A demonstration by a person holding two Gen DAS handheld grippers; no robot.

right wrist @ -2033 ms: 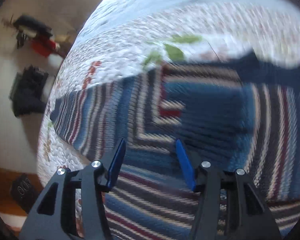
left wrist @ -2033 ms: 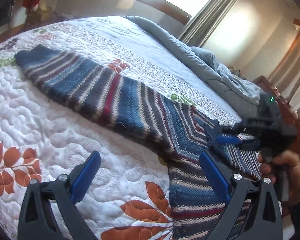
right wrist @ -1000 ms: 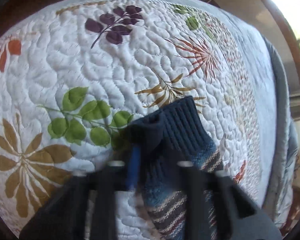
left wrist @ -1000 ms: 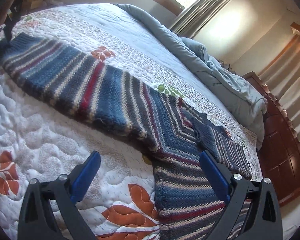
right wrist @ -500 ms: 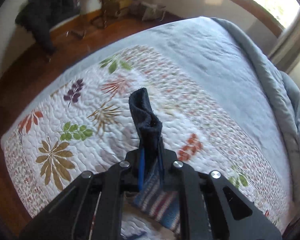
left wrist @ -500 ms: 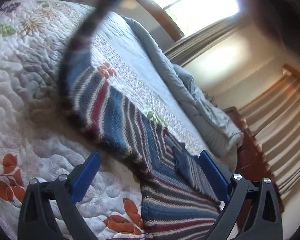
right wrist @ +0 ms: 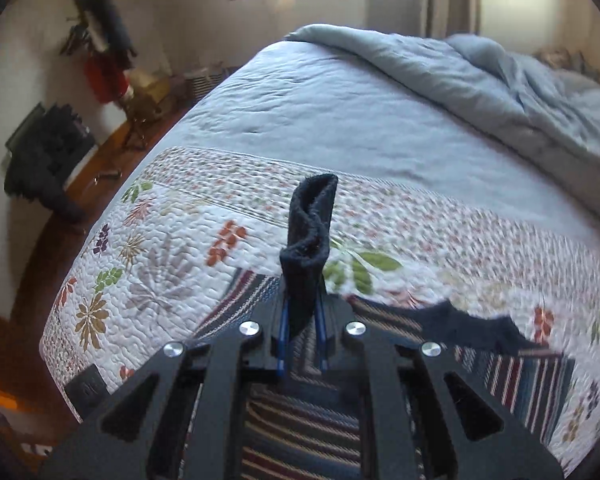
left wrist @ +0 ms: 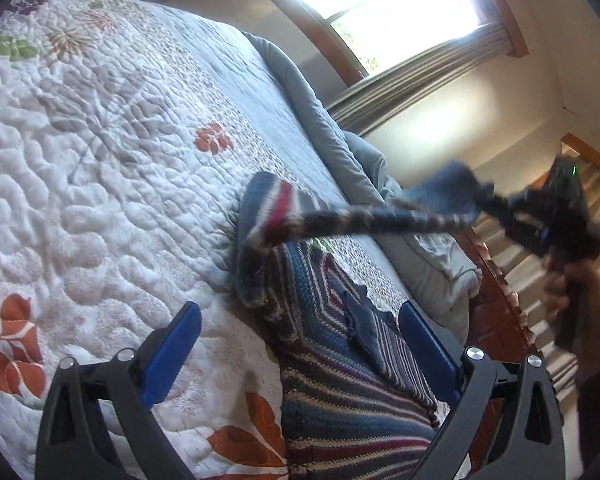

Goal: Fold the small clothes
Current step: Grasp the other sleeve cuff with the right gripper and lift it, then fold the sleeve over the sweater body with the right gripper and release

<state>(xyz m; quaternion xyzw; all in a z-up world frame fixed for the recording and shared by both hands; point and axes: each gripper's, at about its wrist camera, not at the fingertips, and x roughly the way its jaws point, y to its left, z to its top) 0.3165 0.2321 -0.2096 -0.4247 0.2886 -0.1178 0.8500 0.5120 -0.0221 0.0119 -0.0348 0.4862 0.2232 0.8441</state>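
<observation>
On the quilted bedspread (left wrist: 100, 208), printed with orange, green and purple leaves, lies a striped knit sweater (left wrist: 332, 384) in blue, cream and dark red; its body rests flat near the bed's edge, directly ahead of the left gripper (left wrist: 300, 356). The left gripper's blue pads are spread wide and hold nothing, one over bare quilt, the other over the sweater. One sleeve (left wrist: 364, 220) rises off the bed and stretches taut through the air to the right gripper (right wrist: 302, 320), whose pads are pinched together on the sleeve's dark navy cuff (right wrist: 310, 220); the cuff stands up, twisted, beyond the fingertips. In the left wrist view that gripper and the hand (left wrist: 560, 284) carrying it are blurred, so the grip itself reads clearly only from the right wrist view. A rumpled grey duvet (right wrist: 500, 88) is heaped along the far side of the bed, well apart from the sweater. Beyond it are a bright window (left wrist: 380, 4) with curtains (left wrist: 420, 76); a wooden footboard (left wrist: 496, 312) borders the bed beside the sweater.
</observation>
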